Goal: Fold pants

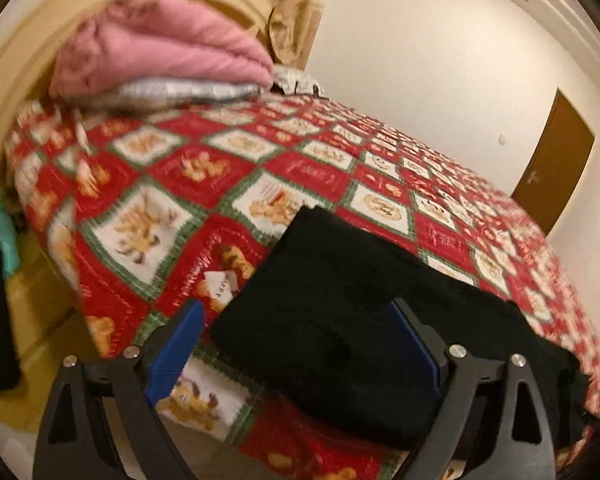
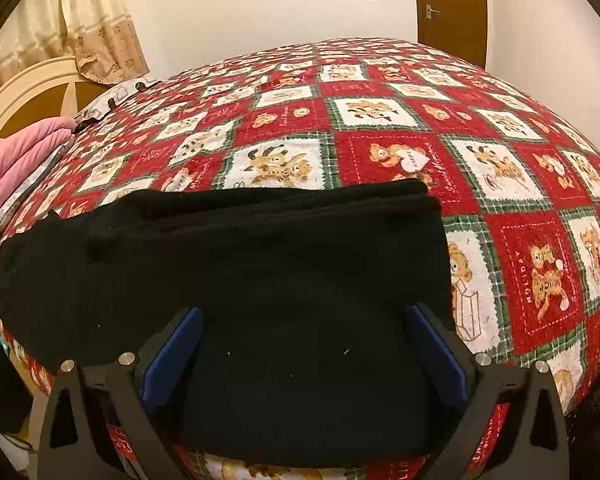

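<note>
Evidently both tools gape: left tool (image 1: 300,344), right tool (image 2: 302,344); black pants (image 2: 240,264) hide the bedspread (image 2: 380,120).

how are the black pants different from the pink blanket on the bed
The black pants lie near the bed's front edge, right in front of both claws; the pink blanket sits far back by the headboard. The pants are a flat, thin folded stack; the blanket is a thick, puffy bundle. The pants lie directly on the teddy-bear bedspread; the blanket rests on a grey patterned cloth. Both are folded.
</note>
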Tool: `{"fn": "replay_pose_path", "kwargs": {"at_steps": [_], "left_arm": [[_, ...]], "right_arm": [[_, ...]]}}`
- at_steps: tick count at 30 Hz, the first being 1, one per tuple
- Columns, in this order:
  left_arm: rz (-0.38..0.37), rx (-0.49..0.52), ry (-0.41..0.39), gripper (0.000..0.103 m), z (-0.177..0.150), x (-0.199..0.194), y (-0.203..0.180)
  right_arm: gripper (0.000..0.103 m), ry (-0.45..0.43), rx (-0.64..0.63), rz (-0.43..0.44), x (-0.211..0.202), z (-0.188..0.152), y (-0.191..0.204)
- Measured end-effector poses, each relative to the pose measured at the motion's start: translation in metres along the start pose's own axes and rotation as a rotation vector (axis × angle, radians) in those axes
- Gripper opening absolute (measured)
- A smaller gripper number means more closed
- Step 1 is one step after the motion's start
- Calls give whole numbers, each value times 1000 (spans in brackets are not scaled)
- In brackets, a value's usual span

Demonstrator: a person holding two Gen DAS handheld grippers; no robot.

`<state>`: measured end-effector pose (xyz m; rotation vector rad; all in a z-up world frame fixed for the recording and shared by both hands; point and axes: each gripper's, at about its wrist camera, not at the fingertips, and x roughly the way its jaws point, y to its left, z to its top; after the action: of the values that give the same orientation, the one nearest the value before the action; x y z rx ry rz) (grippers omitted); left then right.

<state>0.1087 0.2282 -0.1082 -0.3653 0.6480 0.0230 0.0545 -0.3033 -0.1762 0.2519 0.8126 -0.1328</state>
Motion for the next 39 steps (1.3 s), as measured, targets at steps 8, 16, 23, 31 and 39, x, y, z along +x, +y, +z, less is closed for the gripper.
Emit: {"fn": "replay_pose_path", "kwargs": {"at_steps": [8,16,23,31,39], "left_arm": [[9,21,44,92,-13,34,-9],[-102,-22,54,37,-8,19,5],[-105,-35,-25,33,6,-1,-18],[-273,364,-185,33,12,-73,-168],[-478,716,-93,33,-79,-72,-312]], "right_arm": [[102,16,8,-8,0,1,1],[102,21,7,-7,0,2,1],[102,16,46,18,-6,5,-4],[102,-127,149,147,-54,28,-26],[102,-117,283,254,-62,30,-60]]}}
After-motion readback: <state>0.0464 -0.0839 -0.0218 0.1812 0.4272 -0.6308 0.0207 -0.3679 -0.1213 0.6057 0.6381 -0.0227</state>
